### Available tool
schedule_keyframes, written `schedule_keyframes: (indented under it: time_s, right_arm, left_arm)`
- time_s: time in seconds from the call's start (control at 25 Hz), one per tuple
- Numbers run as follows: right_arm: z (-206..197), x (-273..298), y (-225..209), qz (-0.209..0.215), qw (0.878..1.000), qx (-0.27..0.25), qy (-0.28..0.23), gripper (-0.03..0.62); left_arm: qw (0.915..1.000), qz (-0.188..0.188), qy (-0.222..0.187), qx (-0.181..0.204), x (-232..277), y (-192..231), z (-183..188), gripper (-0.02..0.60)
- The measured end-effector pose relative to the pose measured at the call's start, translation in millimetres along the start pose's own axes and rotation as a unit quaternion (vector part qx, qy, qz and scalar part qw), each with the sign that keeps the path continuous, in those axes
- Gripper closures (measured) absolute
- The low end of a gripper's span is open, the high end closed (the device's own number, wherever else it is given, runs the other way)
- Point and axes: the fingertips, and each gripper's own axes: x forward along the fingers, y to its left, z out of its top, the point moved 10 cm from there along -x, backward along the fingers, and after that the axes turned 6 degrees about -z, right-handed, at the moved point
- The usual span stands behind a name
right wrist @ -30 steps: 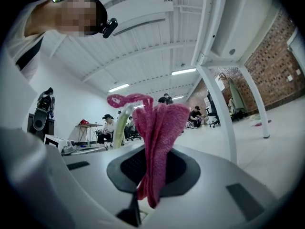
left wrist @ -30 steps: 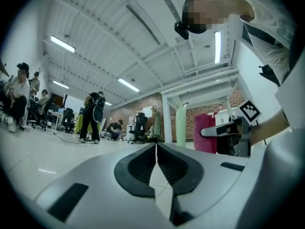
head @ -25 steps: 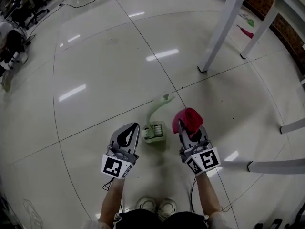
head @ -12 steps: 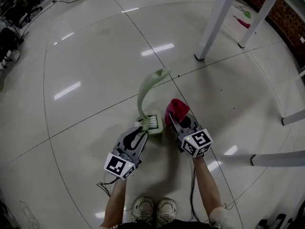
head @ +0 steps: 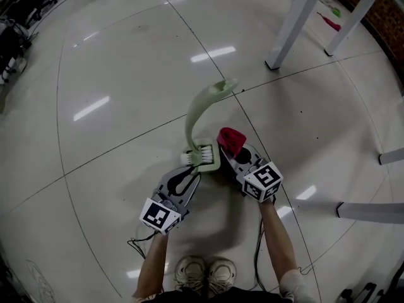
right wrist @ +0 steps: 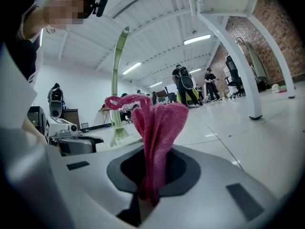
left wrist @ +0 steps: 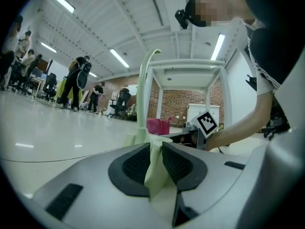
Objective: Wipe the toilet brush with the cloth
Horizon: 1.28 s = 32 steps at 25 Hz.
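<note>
A pale green toilet brush (head: 196, 115) stands on the floor with its curved handle rising away from me; its bristled head (head: 202, 155) sits low at the base. My left gripper (head: 192, 171) is at that base. Its jaws opened a little within the last second, and in the left gripper view (left wrist: 153, 156) both pads press on a pale green edge of the brush. My right gripper (head: 231, 153) is shut on a red cloth (head: 232, 139), just right of the brush head. The cloth (right wrist: 157, 128) stands bunched up between its jaws (right wrist: 151, 175), with the brush handle (right wrist: 116, 80) behind on the left.
White table legs (head: 293, 24) stand on the tiled floor at the back right, and white frame bars (head: 372, 212) lie at the right. My shoes (head: 205, 273) are at the bottom edge. People and office chairs (left wrist: 71, 87) are far off in the room.
Both grippers have sunk toward the floor and moved in on the brush. The left one went from beside the brush head to gripping its base; the cloth now sits right by the brush head.
</note>
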Motion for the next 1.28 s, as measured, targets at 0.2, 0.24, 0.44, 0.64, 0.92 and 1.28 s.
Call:
schedule_keyframes:
  time_s: [0.2, 0.24, 0.44, 0.64, 0.92, 1.28]
  right_arm:
    - [-5, -9, 7, 0.005, 1.0, 0.004, 0.004, 0.563]
    - [-6, -12, 8, 0.005, 1.0, 0.003, 0.006, 0.563]
    - [-15, -31, 23, -0.003, 1.0, 0.005, 0.011, 0.563]
    - [-28, -49, 41, -0.019, 1.0, 0.014, 0.012, 0.563]
    - [-37, -58, 55, -0.022, 0.999, 0.031, 0.013, 0.563]
    - [-38, -59, 53, -0.029, 0.999, 0.033, 0.016, 0.563]
  left_arm:
    - [1.0, -0.004, 0.005, 0.002, 5, -2, -2, 0.512]
    - [1.0, -0.006, 0.002, 0.002, 6, -3, -2, 0.512]
    - [1.0, -0.009, 0.0, -0.001, 6, -2, -2, 0.512]
    - [0.9999, -0.01, -0.001, -0.002, 7, -2, -2, 0.512]
    - [0.9998, -0.019, -0.006, -0.01, 5, -1, -2, 0.511]
    - [0.9975, -0.058, 0.034, 0.021, 11, 9, -3, 0.488]
